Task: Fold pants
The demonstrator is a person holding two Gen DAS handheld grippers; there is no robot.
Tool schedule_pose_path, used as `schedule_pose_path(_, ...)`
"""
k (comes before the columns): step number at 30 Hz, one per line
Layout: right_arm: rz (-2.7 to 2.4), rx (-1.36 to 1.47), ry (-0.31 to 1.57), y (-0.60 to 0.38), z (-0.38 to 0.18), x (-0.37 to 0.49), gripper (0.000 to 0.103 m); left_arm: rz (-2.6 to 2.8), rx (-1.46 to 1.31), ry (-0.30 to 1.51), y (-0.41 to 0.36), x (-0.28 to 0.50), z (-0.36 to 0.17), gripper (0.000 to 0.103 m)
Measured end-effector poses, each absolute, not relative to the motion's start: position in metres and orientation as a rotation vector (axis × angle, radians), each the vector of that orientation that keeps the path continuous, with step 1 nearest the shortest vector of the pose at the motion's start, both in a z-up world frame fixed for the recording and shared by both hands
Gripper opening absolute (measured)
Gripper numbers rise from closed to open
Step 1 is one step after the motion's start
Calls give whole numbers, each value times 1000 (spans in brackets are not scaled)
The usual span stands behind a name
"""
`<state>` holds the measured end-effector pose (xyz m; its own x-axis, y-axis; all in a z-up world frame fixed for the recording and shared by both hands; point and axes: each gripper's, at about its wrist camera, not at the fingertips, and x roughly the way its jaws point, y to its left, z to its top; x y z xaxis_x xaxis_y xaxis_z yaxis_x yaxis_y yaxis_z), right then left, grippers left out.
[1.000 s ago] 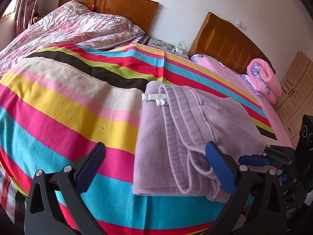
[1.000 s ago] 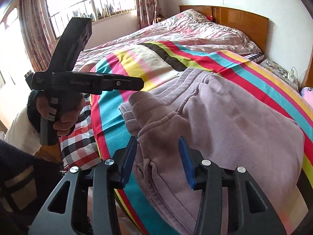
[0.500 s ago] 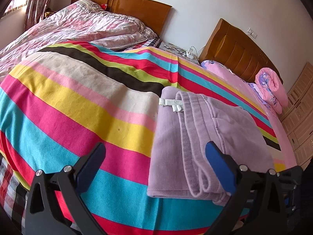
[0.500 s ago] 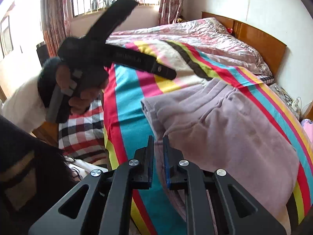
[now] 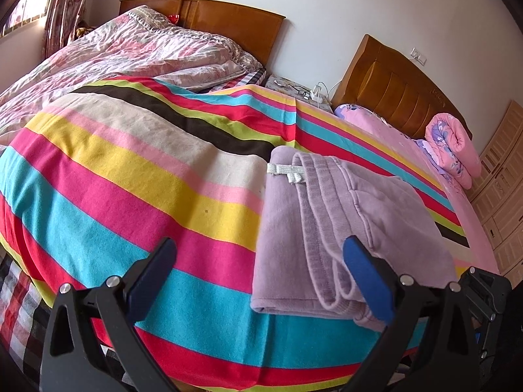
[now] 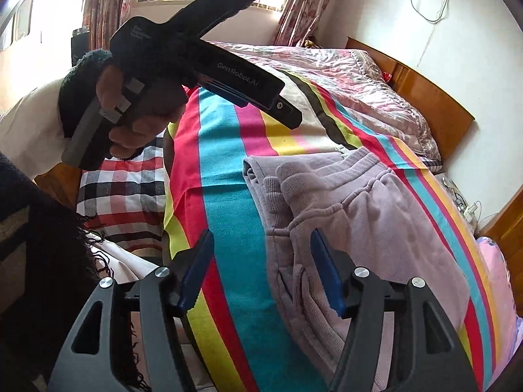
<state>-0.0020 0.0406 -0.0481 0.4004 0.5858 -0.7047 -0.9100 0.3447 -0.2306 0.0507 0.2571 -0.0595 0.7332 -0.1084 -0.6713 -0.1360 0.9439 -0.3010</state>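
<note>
The lilac fleece pants [image 5: 330, 228] lie folded into a compact stack at the near edge of the bed, on the multicolour striped blanket [image 5: 137, 176], with the ribbed waistband uppermost and a white tag at the far-left corner of the stack. The right gripper [image 6: 261, 271] has its jaws apart and empty, whereas half a second ago they were closed together; it hangs just above the near corner of the stack. The left gripper [image 5: 261, 274] has its jaws spread wide, holds nothing, and has drawn back from the fabric. Judgement: both releases indicate the final fold is set and the task is essentially complete. Further back, a pink floral quilt [image 5: 108, 52] covers the head of the bed.
</note>
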Motion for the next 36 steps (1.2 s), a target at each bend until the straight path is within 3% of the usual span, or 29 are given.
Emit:
schedule_pose_path(1,1012,-664,552,39,-45,-1,62,11,-340,749,256,48,-59,102)
schedule_pose_path(4,908,-688,505,39,-43,2,90,-4,-342,744,254,43,-57,102)
schedule_pose_path(7,881,-814,522,52,-65,5,90,-35,-366,741,253,40,-57,101)
schedule_pose_path(9,845,-916,509,61,-85,5,87,-53,-390,741,254,38,-57,101)
schedule_pose_path(14,744,-1086,373,67,-106,-1,31,-113,-459,749,263,32,-53,101)
schedule_pose_path(16,767,-923,382,54,-82,3,22,-160,-512,750,269,30,-52,101)
schedule_pose_path(20,780,-651,400,22,-43,23,20,-359,-748,768,280,37,-54,101)
schedule_pose_path(24,763,-679,367,22,-41,19,19,-555,-941,851,267,66,-60,101)
schedule_pose_path(32,706,-763,288,30,-51,0,19,-457,-862,1152,222,131,-89,101)
schedule_pose_path(36,693,-744,269,25,-47,-1,19,-533,-886,1188,197,152,-100,99)
